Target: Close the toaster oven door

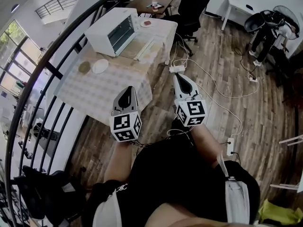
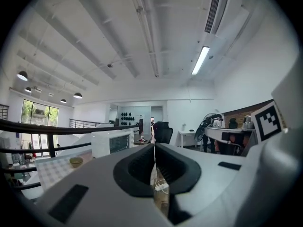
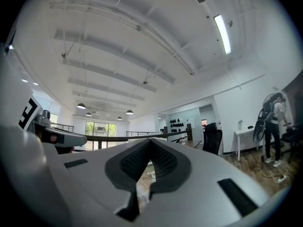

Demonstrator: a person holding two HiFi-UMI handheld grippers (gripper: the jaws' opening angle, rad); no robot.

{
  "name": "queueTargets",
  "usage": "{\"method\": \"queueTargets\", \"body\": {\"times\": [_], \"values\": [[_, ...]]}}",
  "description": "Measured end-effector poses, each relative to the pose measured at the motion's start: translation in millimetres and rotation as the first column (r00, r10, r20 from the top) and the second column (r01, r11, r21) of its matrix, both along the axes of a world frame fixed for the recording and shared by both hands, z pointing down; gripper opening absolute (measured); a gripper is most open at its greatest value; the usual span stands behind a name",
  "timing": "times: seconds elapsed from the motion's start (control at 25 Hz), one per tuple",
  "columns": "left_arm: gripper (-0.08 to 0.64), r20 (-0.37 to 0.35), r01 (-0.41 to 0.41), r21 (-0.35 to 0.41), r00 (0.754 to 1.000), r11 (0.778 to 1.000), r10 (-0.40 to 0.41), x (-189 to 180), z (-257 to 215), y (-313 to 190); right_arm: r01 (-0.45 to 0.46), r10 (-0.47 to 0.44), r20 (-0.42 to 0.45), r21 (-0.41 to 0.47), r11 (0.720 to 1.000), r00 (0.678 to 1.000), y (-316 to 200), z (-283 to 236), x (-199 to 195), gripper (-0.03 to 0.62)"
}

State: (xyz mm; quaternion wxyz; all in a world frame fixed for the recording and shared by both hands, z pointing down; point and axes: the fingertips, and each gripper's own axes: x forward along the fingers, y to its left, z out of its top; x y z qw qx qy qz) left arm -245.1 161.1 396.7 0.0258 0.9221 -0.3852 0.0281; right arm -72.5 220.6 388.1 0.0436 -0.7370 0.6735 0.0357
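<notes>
The white toaster oven (image 1: 113, 31) stands at the far end of a table with a checked cloth (image 1: 102, 91). Its front faces right, and its door (image 1: 145, 48) seems to lie folded down flat before it. The oven (image 2: 112, 142) also shows small in the left gripper view. Both grippers hang over the person's lap, well short of the table. My left gripper (image 1: 125, 93) is shut and empty, with its jaws (image 2: 155, 148) meeting in a thin line. My right gripper (image 1: 180, 78) is also shut with nothing held, jaws (image 3: 150, 143) together.
A white plate (image 1: 100, 66) and a brown round thing (image 1: 84, 67) lie on the cloth. A black railing (image 1: 42, 74) curves along the left. A power strip (image 1: 177, 68) and cables trail over the wooden floor. A black chair (image 1: 191, 4) stands behind the table. A person (image 3: 272, 122) stands far right.
</notes>
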Motion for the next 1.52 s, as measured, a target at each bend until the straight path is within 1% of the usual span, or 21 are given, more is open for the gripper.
{"method": "queueTargets", "body": {"times": [0.12, 0.24, 0.4, 0.6, 0.76, 0.88, 0.96, 1.12, 1.32, 1.4, 1.52], "values": [[0.017, -0.005, 0.027, -0.025, 1.000, 0.999, -0.027, 7.5, 11.2, -27.2, 0.025, -0.024, 0.027, -0.022, 0.999, 0.999, -30.1, 13.8, 14.1, 0.002], [0.015, 0.003, 0.061, -0.015, 0.998, 0.998, -0.061, 22.6, 14.2, -58.8, 0.049, -0.048, 0.029, -0.014, 0.999, 0.998, -66.1, 17.6, 35.5, 0.002], [0.015, 0.017, 0.104, 0.011, 0.994, 0.994, -0.105, 60.8, 12.3, -109.7, 0.067, -0.067, 0.010, 0.007, 0.998, 0.998, -126.8, 17.3, 78.6, 0.002], [0.017, 0.008, 0.168, 0.003, 0.986, 0.986, -0.168, 113.5, 0.2, -180.9, 0.136, -0.136, -0.003, -0.021, 0.991, 0.991, -211.6, 12.5, 130.1, 0.002], [0.017, 0.000, 0.209, -0.013, 0.978, 0.978, -0.209, 152.7, -6.1, -238.6, 0.189, -0.187, 0.038, -0.033, 0.982, 0.982, -278.6, 5.8, 173.4, 0.002], [0.017, -0.004, 0.234, -0.030, 0.972, 0.972, -0.234, 177.2, -9.2, -274.8, 0.220, -0.218, 0.078, -0.026, 0.975, 0.973, -317.8, -1.3, 205.6, 0.002], [0.017, -0.003, 0.256, -0.018, 0.967, 0.966, -0.256, 190.5, -15.5, -297.1, 0.230, -0.229, 0.076, -0.008, 0.973, 0.971, -342.3, -7.9, 225.4, 0.002], [0.017, 0.006, 0.287, -0.001, 0.958, 0.958, -0.287, 218.6, -22.1, -338.0, 0.261, -0.259, 0.117, -0.008, 0.965, 0.959, -389.8, -7.3, 258.1, 0.002], [0.017, 0.006, 0.313, 0.004, 0.950, 0.950, -0.313, 242.3, -25.1, -371.9, 0.323, -0.318, 0.111, -0.024, 0.946, 0.941, -436.6, -3.0, 275.5, 0.002], [0.017, 0.008, 0.326, 0.001, 0.945, 0.945, -0.326, 241.2, -22.8, -384.2, 0.342, -0.338, 0.105, -0.026, 0.939, 0.935, -455.0, -3.5, 272.9, 0.002], [0.017, -0.007, 0.346, -0.036, 0.938, 0.938, -0.346, 229.0, -16.3, -399.2, 0.370, -0.366, 0.094, -0.032, 0.928, 0.926, -473.7, 0.2, 260.2, 0.002]]}}
